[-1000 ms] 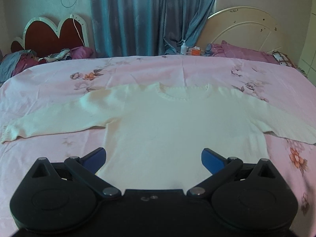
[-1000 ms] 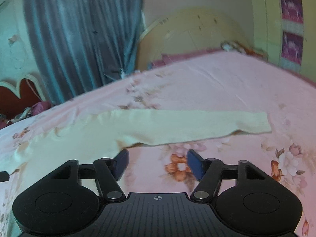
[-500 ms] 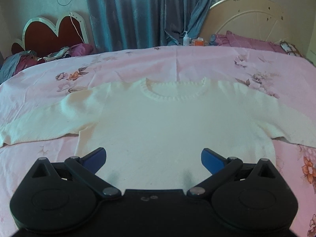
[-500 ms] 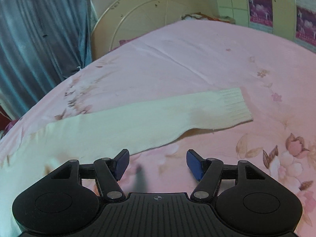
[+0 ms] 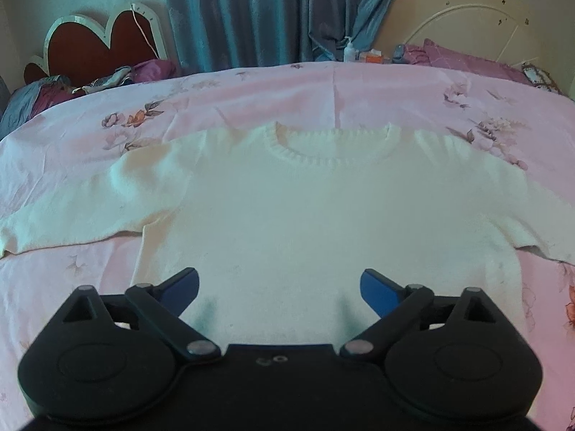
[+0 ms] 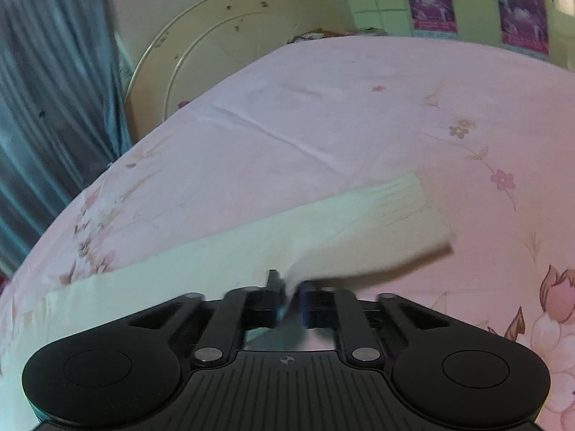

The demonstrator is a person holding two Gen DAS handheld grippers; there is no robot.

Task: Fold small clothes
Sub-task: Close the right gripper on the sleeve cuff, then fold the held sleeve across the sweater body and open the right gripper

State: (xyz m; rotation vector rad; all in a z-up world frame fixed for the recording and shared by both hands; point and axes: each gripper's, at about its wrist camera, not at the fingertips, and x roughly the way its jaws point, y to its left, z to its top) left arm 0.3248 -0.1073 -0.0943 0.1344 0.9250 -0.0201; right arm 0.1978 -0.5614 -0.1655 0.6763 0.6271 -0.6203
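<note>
A cream knit sweater (image 5: 316,201) lies flat, front up, on the pink floral bedsheet (image 5: 287,86), collar away from me and both sleeves spread out. My left gripper (image 5: 280,287) is open and empty, hovering just above the sweater's lower body. In the right wrist view my right gripper (image 6: 291,287) is shut on the near edge of the sweater's right sleeve (image 6: 323,230); the ribbed cuff (image 6: 409,197) lies ahead to the right on the sheet.
A heart-shaped headboard (image 5: 104,43) and piled clothes (image 5: 90,82) stand at the back left. Blue curtains (image 5: 273,14), a round cream headboard (image 5: 463,21), purple pillows (image 5: 463,57) and small bottles (image 5: 350,50) are at the back.
My right gripper has moved forward to the sleeve and closed on its edge. My left gripper has moved forward and lower over the sweater, still open.
</note>
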